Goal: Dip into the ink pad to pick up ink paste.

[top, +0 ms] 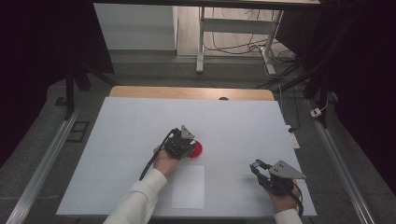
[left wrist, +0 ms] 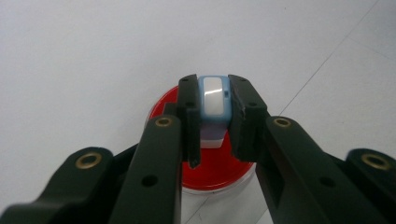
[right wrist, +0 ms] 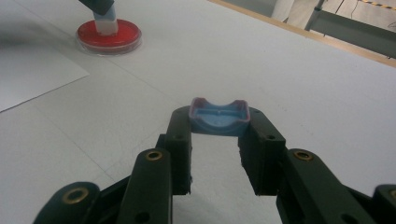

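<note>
Nearest the person, at the table's right front corner, the right gripper (top: pixel 258 169) rests low over the white table top (top: pixel 140 126), held by a hand in a white sleeve. Its two black jaws are clamped on a small blue plastic cap (right wrist: pixel 218 117), a shallow, open piece with curved edges and a faint reddish rim, pinched by its two sides at the very tips of the jaws. In the high view the cap shows as a blue spot at the gripper's front end.

A little to the left of it, near the front edge, lies a white rectangular sheet of paper (top: pixel 188 186), flat on the table.

Just beyond the sheet, about the middle of the table, the left gripper (top: pixel 190 148) points down at a round red ink pad in a clear shallow dish (left wrist: pixel 212 168). Its jaws are closed on a small white stamp block with a pale blue frame (left wrist: pixel 213 109), gripping it from both sides. The block stands upright, and in the right gripper view its lower end rests on the red surface, near the dish's middle. The dish itself sits on the table, well apart from the right gripper and the cap.

Behind the white top, a strip of light wooden table edge (top: pixel 191 92) shows, and past it the grey floor with metal table legs (top: pixel 201 42) and loose cables (top: pixel 233 46).
</note>
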